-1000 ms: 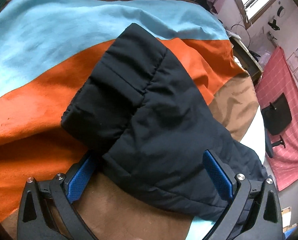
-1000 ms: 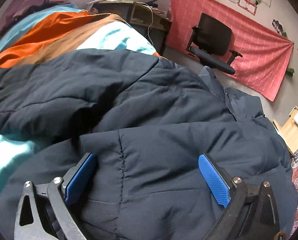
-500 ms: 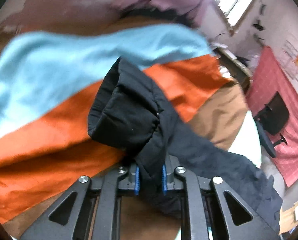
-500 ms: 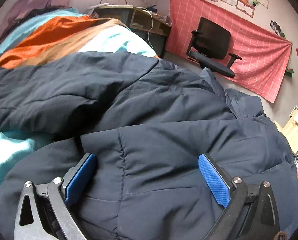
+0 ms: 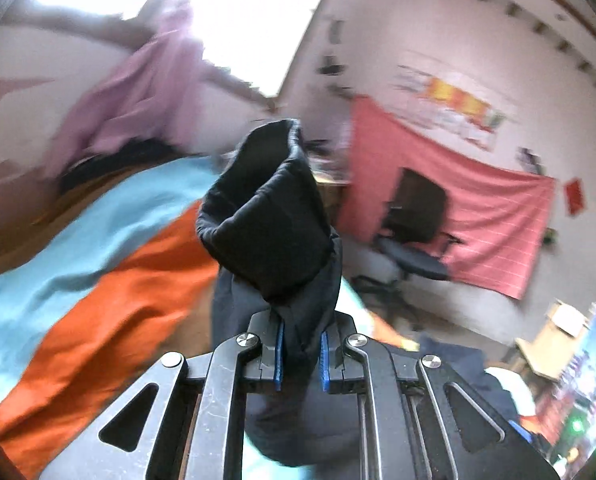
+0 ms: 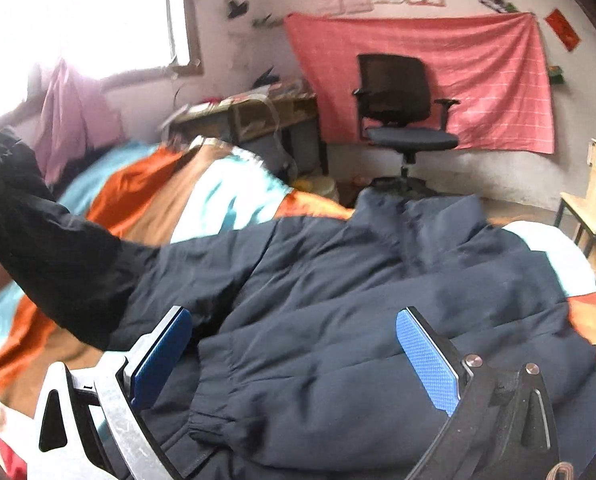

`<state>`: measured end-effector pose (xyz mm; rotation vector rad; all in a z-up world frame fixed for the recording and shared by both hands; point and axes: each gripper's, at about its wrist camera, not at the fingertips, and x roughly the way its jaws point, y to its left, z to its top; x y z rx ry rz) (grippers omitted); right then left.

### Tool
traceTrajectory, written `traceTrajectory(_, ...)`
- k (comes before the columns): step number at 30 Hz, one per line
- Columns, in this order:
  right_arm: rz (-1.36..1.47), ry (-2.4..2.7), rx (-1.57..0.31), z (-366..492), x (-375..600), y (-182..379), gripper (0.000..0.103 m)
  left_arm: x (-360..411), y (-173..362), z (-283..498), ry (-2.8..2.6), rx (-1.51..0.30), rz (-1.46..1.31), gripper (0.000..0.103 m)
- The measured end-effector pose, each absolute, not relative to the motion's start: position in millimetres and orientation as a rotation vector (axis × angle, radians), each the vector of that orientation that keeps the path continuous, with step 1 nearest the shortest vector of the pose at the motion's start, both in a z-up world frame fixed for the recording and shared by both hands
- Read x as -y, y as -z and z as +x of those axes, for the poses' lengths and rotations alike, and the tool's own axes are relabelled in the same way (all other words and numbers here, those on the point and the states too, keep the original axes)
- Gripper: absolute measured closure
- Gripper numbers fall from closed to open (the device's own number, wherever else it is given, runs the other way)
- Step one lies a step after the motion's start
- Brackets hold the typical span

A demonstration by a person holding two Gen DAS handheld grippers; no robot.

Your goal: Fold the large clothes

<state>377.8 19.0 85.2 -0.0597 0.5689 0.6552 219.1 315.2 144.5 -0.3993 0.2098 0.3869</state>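
Note:
A dark navy puffer jacket (image 6: 357, 300) lies spread over a bed with a blue, orange and brown striped blanket (image 6: 146, 192). My left gripper (image 5: 301, 354) is shut on the jacket's sleeve (image 5: 270, 216) just behind the cuff, and the cuff stands up in front of the camera, lifted off the bed. In the right wrist view that raised sleeve (image 6: 54, 252) stretches up to the left. My right gripper (image 6: 294, 348) hangs open just above the jacket's hem, its blue pads (image 6: 427, 358) wide apart and not pressing the fabric.
A black office chair (image 6: 401, 112) stands before a pink cloth (image 6: 477, 80) on the far wall. A cluttered desk (image 6: 258, 112) sits beside the bed's far end. Pink fabric (image 6: 74, 116) hangs under a bright window. A wooden table (image 6: 593, 208) stands at the right.
My left gripper went from open around the sleeve to shut on it, then lifted and rolled, raising the cuff off the blanket. My right gripper stayed open and rose, showing more of the room.

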Motion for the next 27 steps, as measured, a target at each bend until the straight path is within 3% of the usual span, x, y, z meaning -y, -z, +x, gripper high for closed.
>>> traceTrajectory(7, 0.077, -0.574, -0.547, 395, 61, -122, 0.000, -224, -177, 271, -0.114, -0.216, -0.326, 0.093)
traceTrajectory(13, 0.149, -0.485, -0.542, 408, 132, -135, 0.000, -133, -174, 324, 0.100, -0.288, -0.255, 0.093)
traceTrajectory(27, 0.380, -0.379, -0.683, 434, 253, -93, 0.000, 18, -59, 383, 0.347, -0.627, -0.115, 0.093)
